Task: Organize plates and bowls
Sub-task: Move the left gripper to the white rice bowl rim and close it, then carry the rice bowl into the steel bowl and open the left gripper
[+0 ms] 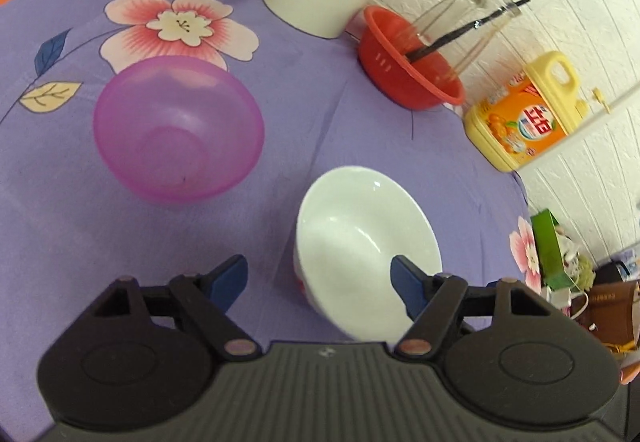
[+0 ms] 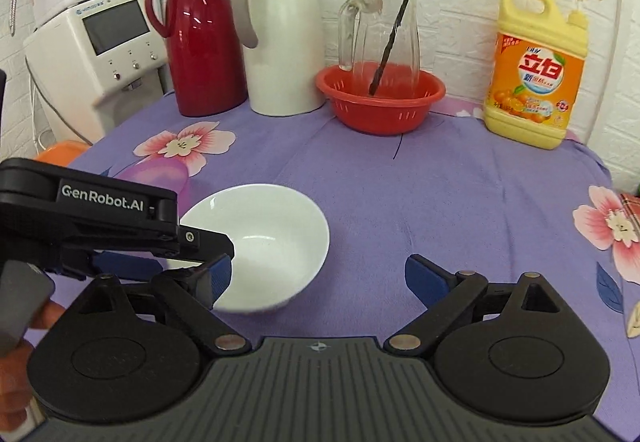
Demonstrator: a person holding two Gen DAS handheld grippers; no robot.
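A white bowl (image 1: 360,234) stands on the purple flowered tablecloth, also in the right wrist view (image 2: 272,238). A translucent purple bowl (image 1: 178,128) sits to its left; only its edge (image 2: 160,178) shows in the right wrist view. My left gripper (image 1: 320,282) is open, its jaws astride the near rim of the white bowl, the right finger inside the bowl; its body also shows in the right wrist view (image 2: 100,214). My right gripper (image 2: 320,278) is open and empty, low over the cloth just right of the white bowl.
At the back stand a red thermos (image 2: 200,34), a white thermos (image 2: 284,34), a red colander (image 2: 380,98) holding a glass jug (image 2: 380,22), and a yellow detergent bottle (image 2: 536,66). A water dispenser (image 2: 92,54) stands at left. The table edge falls away at right.
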